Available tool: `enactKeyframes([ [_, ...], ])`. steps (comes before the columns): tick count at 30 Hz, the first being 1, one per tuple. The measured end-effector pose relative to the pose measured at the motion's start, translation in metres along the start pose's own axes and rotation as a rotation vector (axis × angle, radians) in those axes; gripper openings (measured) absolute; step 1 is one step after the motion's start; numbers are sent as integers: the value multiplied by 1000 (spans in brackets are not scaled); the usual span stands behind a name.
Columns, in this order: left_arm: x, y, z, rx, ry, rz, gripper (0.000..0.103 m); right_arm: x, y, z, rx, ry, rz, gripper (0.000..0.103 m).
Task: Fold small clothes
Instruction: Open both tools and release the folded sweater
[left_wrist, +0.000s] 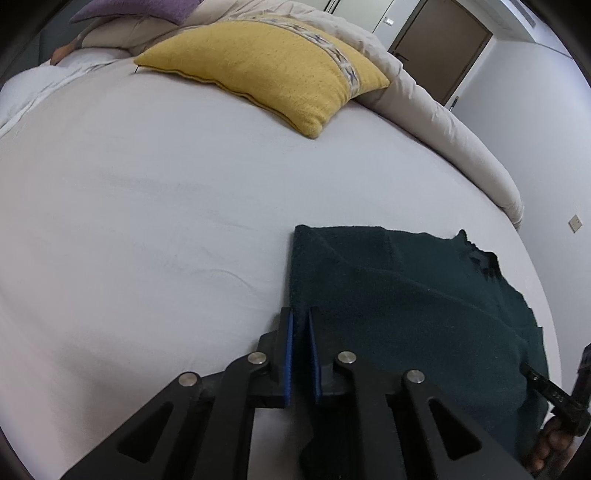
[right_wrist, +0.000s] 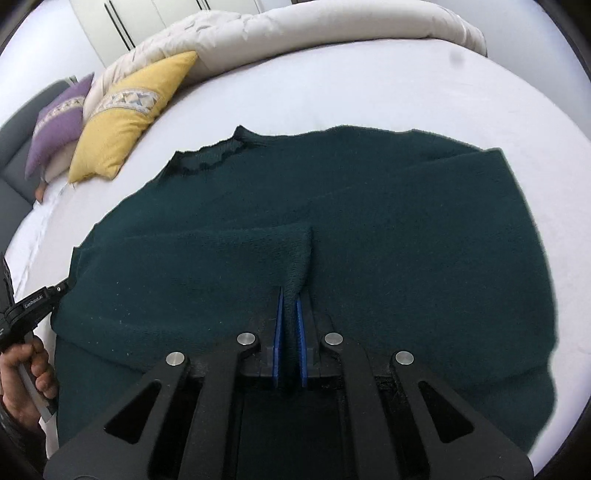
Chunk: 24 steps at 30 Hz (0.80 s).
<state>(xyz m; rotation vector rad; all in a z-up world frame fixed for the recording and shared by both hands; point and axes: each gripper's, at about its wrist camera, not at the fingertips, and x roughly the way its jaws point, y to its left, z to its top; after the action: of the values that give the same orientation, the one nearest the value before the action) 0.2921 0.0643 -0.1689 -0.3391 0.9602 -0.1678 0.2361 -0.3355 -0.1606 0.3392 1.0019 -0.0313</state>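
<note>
Both claws are clamped onto the same dark green fuzzy knit sweater (right_wrist: 332, 206), which lies spread on the white sheet of the bed (left_wrist: 147, 221). Right claw (right_wrist: 290, 306) has its blue pads nearly together with a pinched ridge of the knit standing up between them, roughly mid-garment, with the ribbed neckline (right_wrist: 210, 158) ahead of it and to its left. Left claw (left_wrist: 300, 325) sits at the sweater's straight side edge, pads close together with the edge of the cloth running between them, so it looks like a grip on that edge.

My read: this is the start of a fold, both grab points taken and nothing turned over yet apart from a flap already lying across the body ahead of the right claw. Next move probably needs both claws lifting together and carrying the cloth across without letting the thick knit slip out.

Writing: there's small white lettering on the left tool's arm in the right wrist view, too tiny for me to read properly. The yellow square cushion with a patterned band (left_wrist: 266, 70) and the purple cushion (right_wrist: 55, 129), far ahead of the claws, carry no text.
</note>
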Motion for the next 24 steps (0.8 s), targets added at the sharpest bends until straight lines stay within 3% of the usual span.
enactKeyframes([
  [1, -8, -1, 3, 3, -13, 2, 17, -4, 0, 1, 10, 1, 8, 6],
  [2, -16, -2, 5, 12, -39, 18, 25, -7, 0, 2, 12, -4, 14, 7],
  [5, -33, -10, 19, 35, -121, 51, 65, -19, 4, 3, -21, -30, 12, 9],
  [7, -14, -16, 29, 72, -73, 111, 68, -22, 4, 4, -21, -31, 12, 9],
  [8, 4, -17, 31, 82, -16, 131, 59, -22, 4, 5, -19, -27, 9, 9],
  [9, 14, -17, 32, 96, 7, 161, 42, -16, 5, 9, -24, -24, 1, 8],
  [11, 21, -18, 31, 114, -8, 199, 33, -12, 5, 10, -44, -21, -24, 6],
  [12, 19, -17, 32, 99, -14, 194, 16, -10, 3, 10, -43, -30, -38, 5],
  [14, 16, -13, 32, 52, -26, 166, 4, -13, -3, 13, -19, -54, -41, 3],
  [15, 14, -11, 30, 27, -54, 207, 1, -13, -4, 16, -5, -69, -41, 3],
  [17, 15, 2, 26, -36, -69, 191, 2, -17, -3, 16, -4, -96, -47, 2],
  [20, 16, -2, 24, 16, -68, 215, 2, 2, -3, 11, -38, -24, -67, 3],
  [22, 10, 0, 27, -2, -75, 182, 2, 2, -7, 11, -39, -23, -54, 3],
  [24, -3, 1, 23, -9, -87, 183, 2, -4, -10, 13, 2, -23, -50, 12],
])
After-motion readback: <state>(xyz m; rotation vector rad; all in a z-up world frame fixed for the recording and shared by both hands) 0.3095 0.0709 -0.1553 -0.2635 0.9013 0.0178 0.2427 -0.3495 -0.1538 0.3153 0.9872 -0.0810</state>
